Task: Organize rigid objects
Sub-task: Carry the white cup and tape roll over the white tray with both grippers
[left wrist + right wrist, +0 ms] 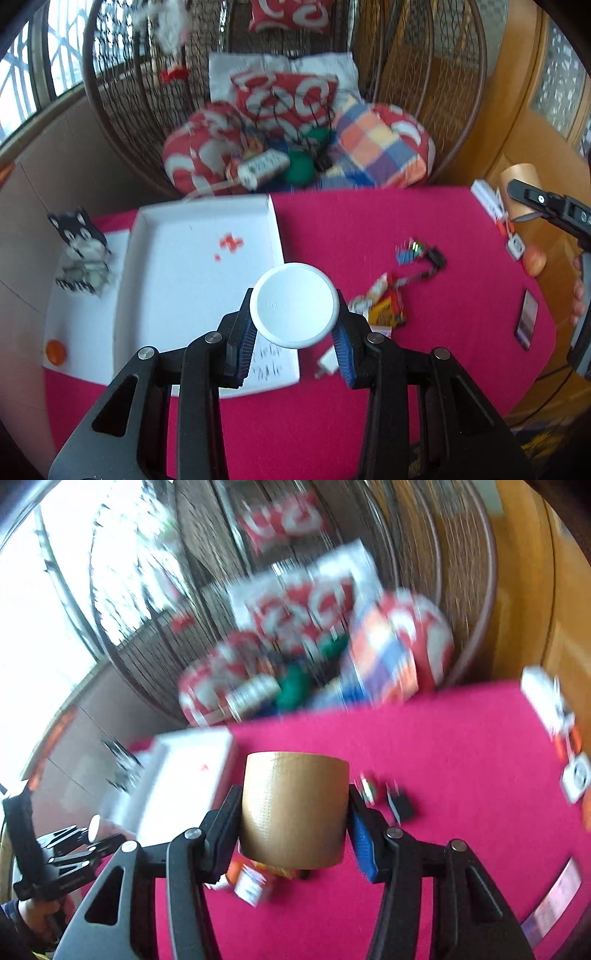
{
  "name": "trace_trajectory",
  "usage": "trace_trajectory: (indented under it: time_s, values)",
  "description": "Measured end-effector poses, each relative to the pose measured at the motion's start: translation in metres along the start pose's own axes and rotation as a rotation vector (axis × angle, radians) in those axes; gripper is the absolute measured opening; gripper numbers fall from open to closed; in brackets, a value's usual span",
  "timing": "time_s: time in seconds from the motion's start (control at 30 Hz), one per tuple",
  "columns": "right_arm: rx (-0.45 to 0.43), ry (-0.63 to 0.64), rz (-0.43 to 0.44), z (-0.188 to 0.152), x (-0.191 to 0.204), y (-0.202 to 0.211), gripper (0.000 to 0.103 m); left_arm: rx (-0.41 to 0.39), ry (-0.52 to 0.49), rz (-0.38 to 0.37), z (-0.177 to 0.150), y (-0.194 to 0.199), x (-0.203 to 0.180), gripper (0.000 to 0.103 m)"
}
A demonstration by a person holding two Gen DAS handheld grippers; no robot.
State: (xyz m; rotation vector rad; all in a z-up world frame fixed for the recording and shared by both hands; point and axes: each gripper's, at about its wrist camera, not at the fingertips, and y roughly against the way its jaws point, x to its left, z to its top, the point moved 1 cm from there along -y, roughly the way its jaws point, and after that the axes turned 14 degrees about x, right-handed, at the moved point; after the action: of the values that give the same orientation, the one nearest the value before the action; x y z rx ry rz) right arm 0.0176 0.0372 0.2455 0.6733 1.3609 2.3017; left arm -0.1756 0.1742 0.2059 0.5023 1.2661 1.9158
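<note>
White round lid [294, 305] and brown tape roll [293, 809], each pinched in tongs.
Left tongs [294, 334] clamp the lid; right tongs [293, 834] squeeze the roll above the tabletop [443, 746].

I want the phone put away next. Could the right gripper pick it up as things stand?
Probably not yet: the right gripper is shut on the brown tape roll, so its jaws are full. The phone lies uncovered on the red tablecloth.

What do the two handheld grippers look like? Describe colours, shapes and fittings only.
Both the left gripper and the right gripper have black angular linkage arms with triangular cut-outs, round silver pivot pins and ribbed blue finger pads.
</note>
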Motion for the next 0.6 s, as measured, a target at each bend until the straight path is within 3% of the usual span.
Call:
trace_trajectory:
  time_s: [0.3, 0.6]
  values:
    - [-0.23, 0.101, 0.064, 0.033, 0.054, 0.07, 0.053, -0.179, 0.021, 0.036, 0.037, 0.081, 0.01, 0.037]
    - [-0.468, 0.156, 0.118, 0.06, 0.078, 0.145, 0.053, -0.342, 0.076, 0.113, 0.064, 0.159, 0.034, 0.037]
